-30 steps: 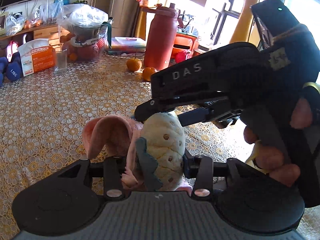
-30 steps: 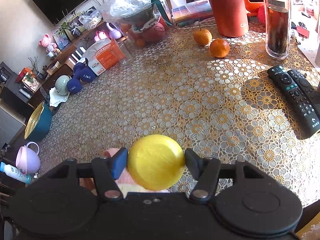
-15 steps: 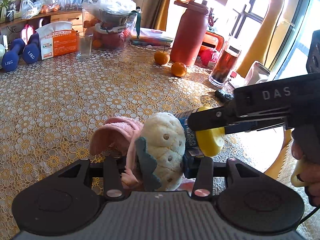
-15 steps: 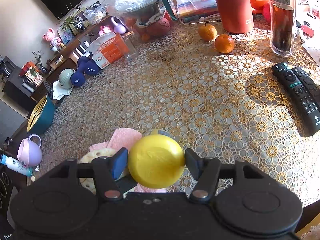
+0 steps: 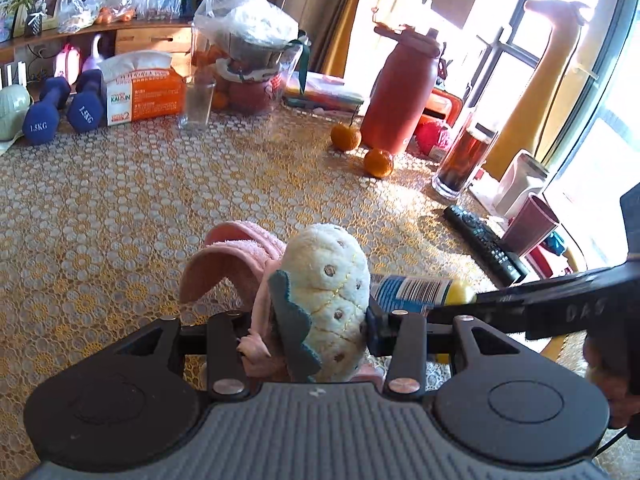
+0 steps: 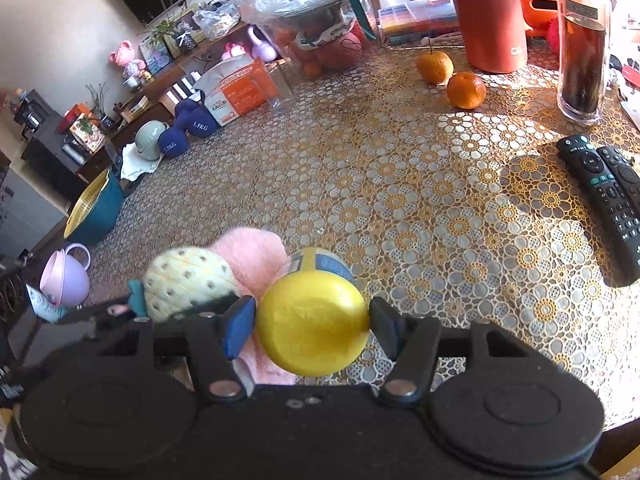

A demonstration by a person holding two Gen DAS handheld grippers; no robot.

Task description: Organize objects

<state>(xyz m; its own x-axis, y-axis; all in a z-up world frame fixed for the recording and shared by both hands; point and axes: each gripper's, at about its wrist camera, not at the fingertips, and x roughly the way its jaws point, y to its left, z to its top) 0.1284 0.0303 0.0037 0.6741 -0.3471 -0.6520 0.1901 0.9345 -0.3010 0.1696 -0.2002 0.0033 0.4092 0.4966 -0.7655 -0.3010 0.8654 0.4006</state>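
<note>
My left gripper (image 5: 306,322) is shut on a plush toy (image 5: 326,300) with a cream spotted body, teal fins and pink ears, held above the table's near edge. The toy also shows in the right wrist view (image 6: 188,280). My right gripper (image 6: 312,322) is shut on a yellow-capped bottle (image 6: 312,322) with a blue-and-white label. In the left wrist view that bottle (image 5: 416,290) lies sideways just right of the toy, close to it, with the right gripper's arm (image 5: 560,300) behind it.
A lace-covered table (image 5: 140,200) holds two remotes (image 6: 608,200), a dark glass jar (image 6: 584,44), a red flask (image 5: 400,92), two oranges (image 6: 466,90), a clear glass (image 5: 196,106), an orange box (image 5: 140,96) and blue dumbbells (image 5: 60,108). A teal basket (image 6: 94,208) stands below on the left.
The right gripper with the bottle has dropped from above the toy to its right side. The left gripper has risen and tilted, so more of the table shows. Both grips are unchanged.
</note>
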